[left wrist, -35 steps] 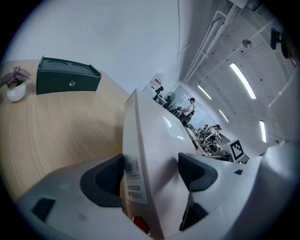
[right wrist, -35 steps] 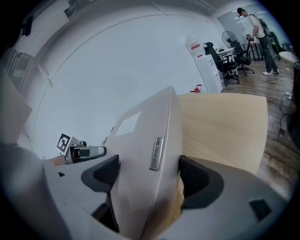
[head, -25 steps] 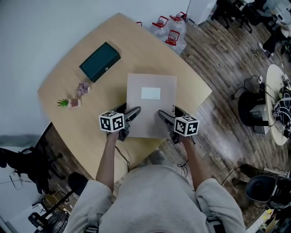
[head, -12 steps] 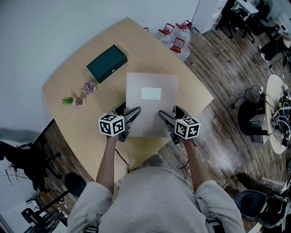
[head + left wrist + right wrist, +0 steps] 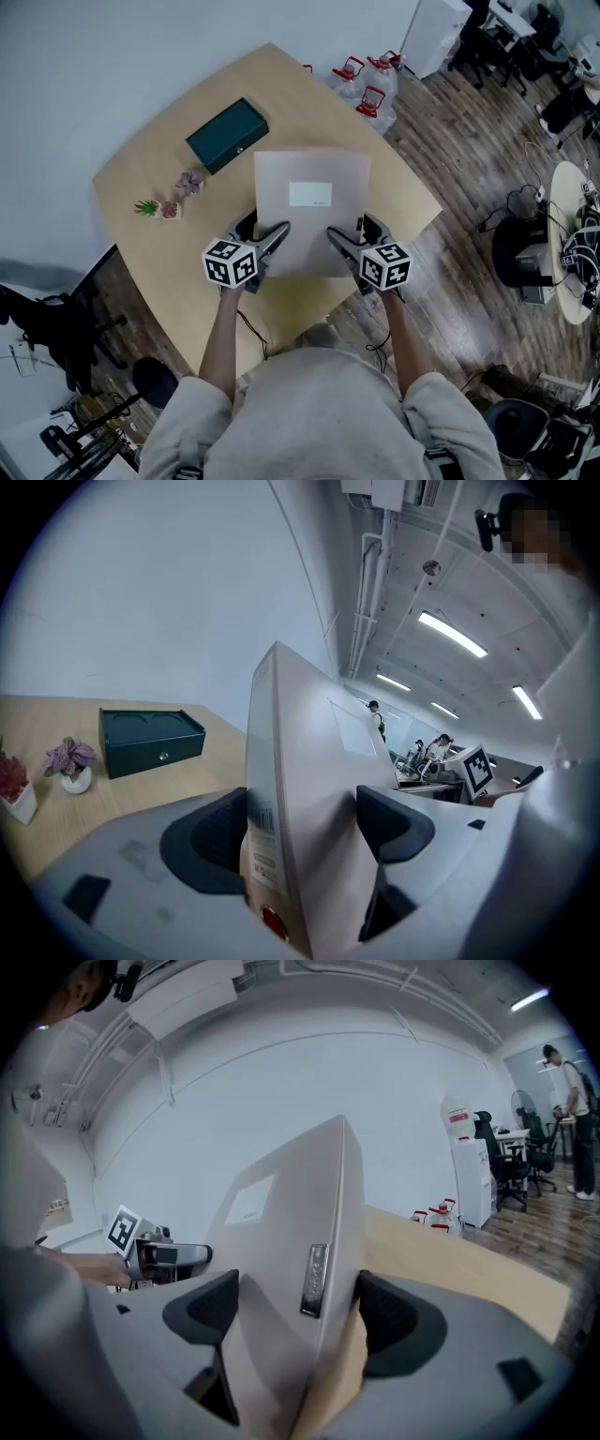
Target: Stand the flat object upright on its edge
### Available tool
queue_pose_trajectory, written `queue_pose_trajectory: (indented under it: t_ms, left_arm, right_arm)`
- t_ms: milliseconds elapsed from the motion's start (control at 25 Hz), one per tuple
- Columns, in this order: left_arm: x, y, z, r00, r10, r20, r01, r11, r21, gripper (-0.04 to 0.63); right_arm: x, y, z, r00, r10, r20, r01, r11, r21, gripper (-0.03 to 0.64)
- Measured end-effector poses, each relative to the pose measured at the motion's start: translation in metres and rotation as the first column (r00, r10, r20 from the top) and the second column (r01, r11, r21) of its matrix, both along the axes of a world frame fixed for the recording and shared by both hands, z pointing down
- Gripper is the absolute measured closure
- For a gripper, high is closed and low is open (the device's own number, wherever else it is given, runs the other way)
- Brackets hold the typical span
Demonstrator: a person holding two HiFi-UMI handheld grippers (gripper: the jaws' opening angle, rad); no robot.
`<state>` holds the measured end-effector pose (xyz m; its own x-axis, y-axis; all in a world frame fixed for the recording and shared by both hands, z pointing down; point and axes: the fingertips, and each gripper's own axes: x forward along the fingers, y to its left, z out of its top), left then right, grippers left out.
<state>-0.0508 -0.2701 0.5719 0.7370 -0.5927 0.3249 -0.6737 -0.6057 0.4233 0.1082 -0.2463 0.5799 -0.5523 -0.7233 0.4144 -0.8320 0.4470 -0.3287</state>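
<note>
Holding a flat grey box between two grippers, above the near half of the table. Clamping the box's near left corner with the left gripper: in the left gripper view, one jaw pressed to each broad face, with a barcode sticker on the thin side edge between them. Clamping the near right corner the same way with the right gripper, closed onto both faces in the right gripper view.

Tilted rather than upright: far edge high, near edge low by the grippers, broad face with a white label turned up toward the head camera. Impossible to tell whether touching the table along the near edge.

Far left on the table, well apart from the box: a dark green case. Nearer and further left: a small purple-leaved potted plant, and just beside it a second small pot with a green sprig. On the floor past the table's far right edge: a cluster of water bottles with red handles.
</note>
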Motion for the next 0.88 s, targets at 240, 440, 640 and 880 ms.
queue_pose_trajectory:
  t_ms: [240,440,640,880]
  left_arm:
    - [-0.005,-0.002,-0.017,1.000,-0.014,0.005,0.014,0.997,0.075,0.253]
    - [-0.007,0.000,-0.027,1.000,-0.021,0.021,0.018,0.992,0.121,0.253]
    - [-0.011,0.001,-0.037,0.999,-0.040,0.007,0.039,0.987,0.158,0.253]
    - [-0.017,0.005,-0.054,0.998,-0.066,-0.001,0.064,0.974,0.215,0.253]
  right_arm:
    - [-0.005,-0.005,-0.018,0.999,-0.019,-0.039,0.022,0.997,0.073,0.213]
    - [-0.008,-0.005,-0.030,0.995,-0.032,-0.093,0.043,0.992,0.122,0.215]
    - [-0.011,-0.006,-0.040,0.995,-0.033,-0.097,0.048,0.987,0.151,0.216]
    - [-0.017,-0.007,-0.058,0.991,-0.050,-0.120,0.074,0.975,0.211,0.218]
